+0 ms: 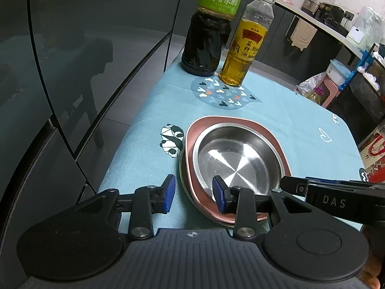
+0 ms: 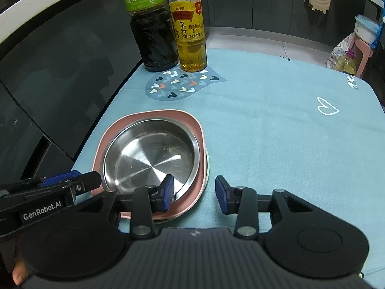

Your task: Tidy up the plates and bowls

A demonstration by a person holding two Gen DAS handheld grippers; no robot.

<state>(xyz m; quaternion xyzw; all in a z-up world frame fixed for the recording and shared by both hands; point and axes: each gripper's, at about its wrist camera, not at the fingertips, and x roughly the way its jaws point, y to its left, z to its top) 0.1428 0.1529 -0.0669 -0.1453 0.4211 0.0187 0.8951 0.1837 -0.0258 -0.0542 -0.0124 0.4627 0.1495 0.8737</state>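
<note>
A steel bowl (image 1: 237, 155) sits nested inside a pink rounded-square plate (image 1: 192, 132) on the blue tablecloth. It also shows in the right wrist view, steel bowl (image 2: 149, 156) in pink plate (image 2: 195, 130). A pale rim of another dish peeks from under the pink plate. My left gripper (image 1: 193, 196) is open, straddling the stack's near-left rim. My right gripper (image 2: 194, 193) is open, straddling the stack's near-right rim. Each gripper shows in the other's view: the right gripper (image 1: 312, 190), the left gripper (image 2: 72, 180).
A dark vinegar bottle (image 1: 209, 31) and a yellow oil bottle (image 1: 243, 45) stand at the table's far end. The table's left edge runs along dark glass cabinets (image 1: 72, 72). The blue cloth (image 2: 276, 132) stretches to the right of the stack.
</note>
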